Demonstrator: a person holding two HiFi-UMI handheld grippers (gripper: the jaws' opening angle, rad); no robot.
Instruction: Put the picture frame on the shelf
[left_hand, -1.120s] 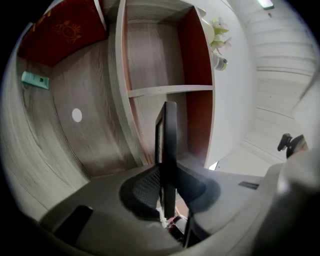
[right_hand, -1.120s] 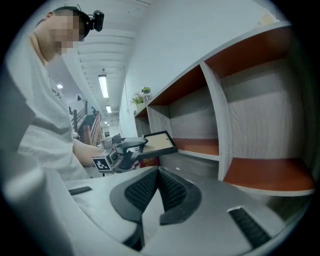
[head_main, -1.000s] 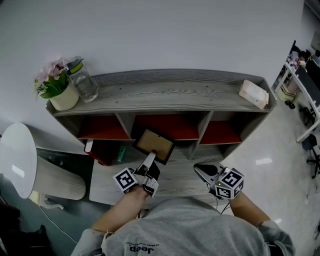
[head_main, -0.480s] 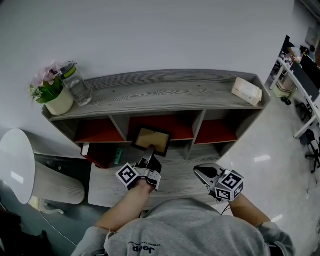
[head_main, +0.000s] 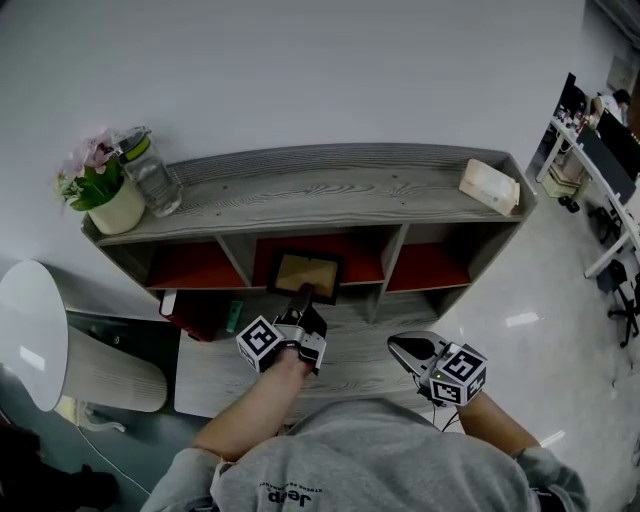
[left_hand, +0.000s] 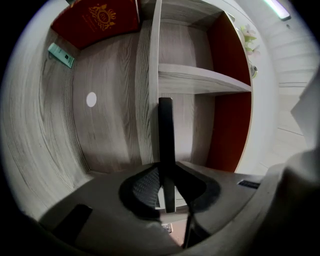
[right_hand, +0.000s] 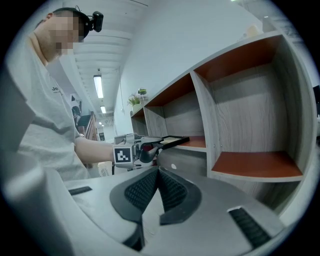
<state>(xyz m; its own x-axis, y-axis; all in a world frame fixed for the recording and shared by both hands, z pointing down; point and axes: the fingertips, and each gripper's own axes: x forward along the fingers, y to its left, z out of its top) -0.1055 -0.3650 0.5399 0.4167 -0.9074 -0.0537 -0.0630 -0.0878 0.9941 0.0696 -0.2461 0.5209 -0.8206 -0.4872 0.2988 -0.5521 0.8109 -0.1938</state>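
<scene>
The picture frame (head_main: 305, 272), black-rimmed with a tan face, lies nearly flat, reaching into the middle compartment of the grey shelf unit (head_main: 340, 185). My left gripper (head_main: 301, 303) is shut on its near edge. In the left gripper view the frame (left_hand: 166, 145) shows edge-on as a dark bar pinched between the pads of the left gripper (left_hand: 167, 192). In the right gripper view the frame (right_hand: 174, 142) hovers at the front of the red compartment floor; whether it touches is unclear. My right gripper (head_main: 410, 348) hangs low over the lower board, shut and empty; its jaws (right_hand: 159, 176) meet.
On the shelf top stand a potted flower (head_main: 105, 190) and a clear bottle (head_main: 152, 172) at the left, and a tissue pack (head_main: 489, 186) at the right. A red book (head_main: 195, 310) and a green box (head_main: 232, 316) lie at the lower left. A white round table (head_main: 35, 330) stands left.
My left gripper has pushed forward with the frame, which went from tilted in front of the shelf to level inside the middle compartment's mouth. The right gripper has barely moved.
</scene>
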